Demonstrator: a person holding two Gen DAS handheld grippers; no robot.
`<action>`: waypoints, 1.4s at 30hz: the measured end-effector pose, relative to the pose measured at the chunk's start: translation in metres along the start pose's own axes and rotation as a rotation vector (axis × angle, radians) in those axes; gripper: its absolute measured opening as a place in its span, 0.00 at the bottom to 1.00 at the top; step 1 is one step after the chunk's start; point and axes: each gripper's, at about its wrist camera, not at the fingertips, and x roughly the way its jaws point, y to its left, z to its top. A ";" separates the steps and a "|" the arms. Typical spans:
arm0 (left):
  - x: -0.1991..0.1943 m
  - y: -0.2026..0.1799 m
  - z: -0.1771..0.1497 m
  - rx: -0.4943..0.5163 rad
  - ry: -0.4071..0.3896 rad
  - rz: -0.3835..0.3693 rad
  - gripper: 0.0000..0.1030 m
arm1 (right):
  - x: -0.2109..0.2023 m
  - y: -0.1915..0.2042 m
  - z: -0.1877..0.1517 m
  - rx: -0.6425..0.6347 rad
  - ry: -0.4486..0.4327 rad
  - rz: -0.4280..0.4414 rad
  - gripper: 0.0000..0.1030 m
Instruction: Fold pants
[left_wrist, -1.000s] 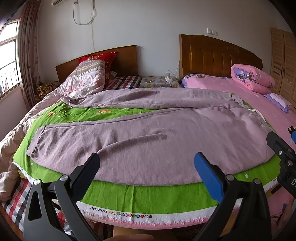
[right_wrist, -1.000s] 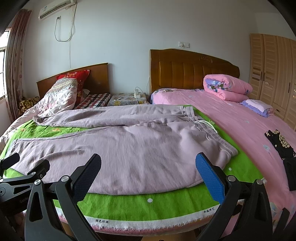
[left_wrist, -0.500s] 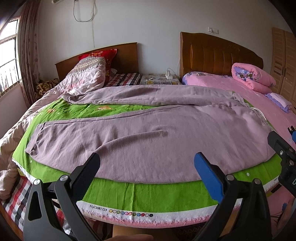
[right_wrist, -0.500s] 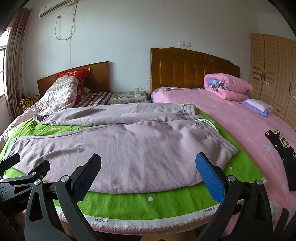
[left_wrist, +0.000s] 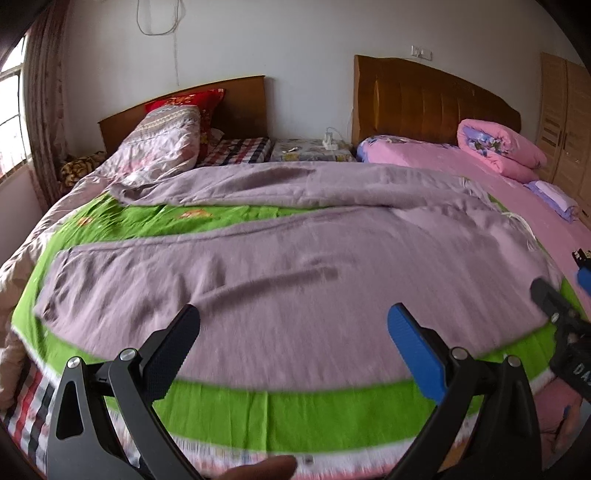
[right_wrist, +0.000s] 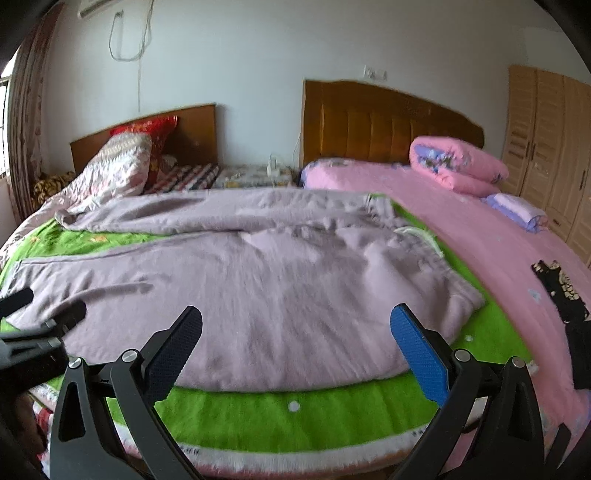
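Pants (left_wrist: 280, 280): mauve, spread flat on green sheet (left_wrist: 295, 410) across bed, legs apart; unfolded. Left tongs (left_wrist: 293, 343), right tongs (right_wrist: 295, 343): gaping, empty, poised near hem edge. Every fold remaining

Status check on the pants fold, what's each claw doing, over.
Left claw open, empty, above near leg. Right claw open, empty, near the waist end. Pants spread flat on green sheet, legs apart, unfolded. Nothing lying on them.
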 end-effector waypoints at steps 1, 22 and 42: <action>0.006 0.001 0.006 0.014 0.001 -0.002 0.99 | 0.009 0.000 0.004 -0.009 0.019 0.012 0.96; 0.299 0.049 0.246 0.274 0.216 -0.267 0.98 | 0.347 -0.125 0.226 -0.250 0.281 0.344 0.96; 0.418 0.059 0.279 0.476 0.338 -0.560 0.97 | 0.392 -0.121 0.242 -0.623 0.292 0.450 0.14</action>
